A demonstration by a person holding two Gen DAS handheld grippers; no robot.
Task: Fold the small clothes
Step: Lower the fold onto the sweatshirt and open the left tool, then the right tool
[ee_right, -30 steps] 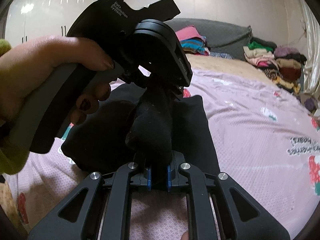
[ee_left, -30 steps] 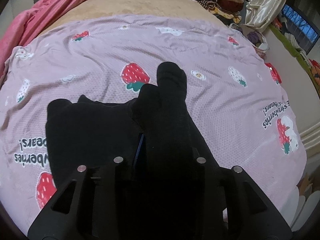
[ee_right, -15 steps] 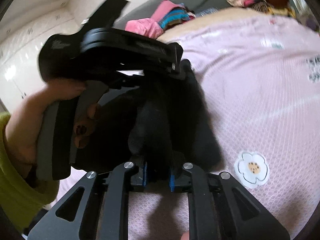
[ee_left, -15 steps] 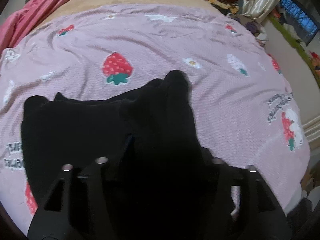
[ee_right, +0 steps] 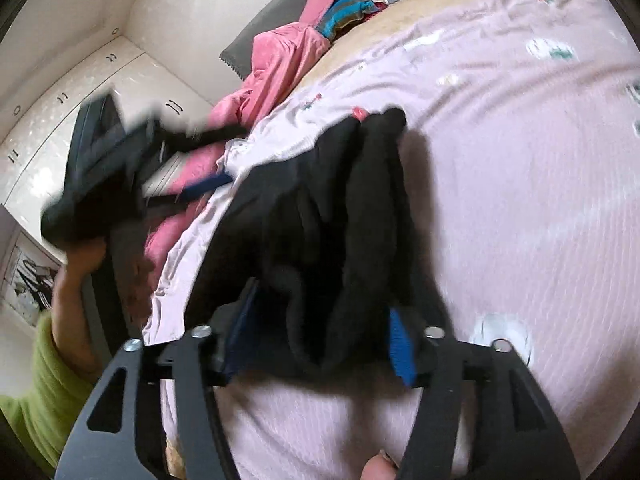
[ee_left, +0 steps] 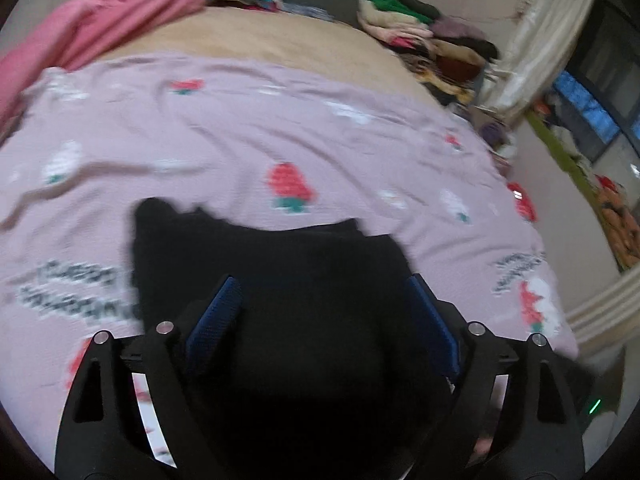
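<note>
Now both grippers, left gripper (ee_left: 324, 312) and right gripper (ee_right: 320, 328), are opening their fingers around the black garment (ee_left: 280, 264) (apparently releasing the fold onto the bed (ee_left: 360, 152)).

Bed (ee_left: 260, 36) carries everything. A pale pink blanket (ee_left: 240, 120) with strawberry, flower and lettering prints is spread over most of it, lightly wrinkled; a tan sheet (ee_left: 256, 40) shows bare beyond its far edge. A black garment (ee_left: 280, 264) lies on the blanket near the close edge, bunched into ridges in the right wrist view (ee_right: 360, 208). A pink fleece cover (ee_left: 100, 12) is heaped along the far left side. Stacked folded clothes (ee_left: 420, 36) sit at the far right corner.
</note>
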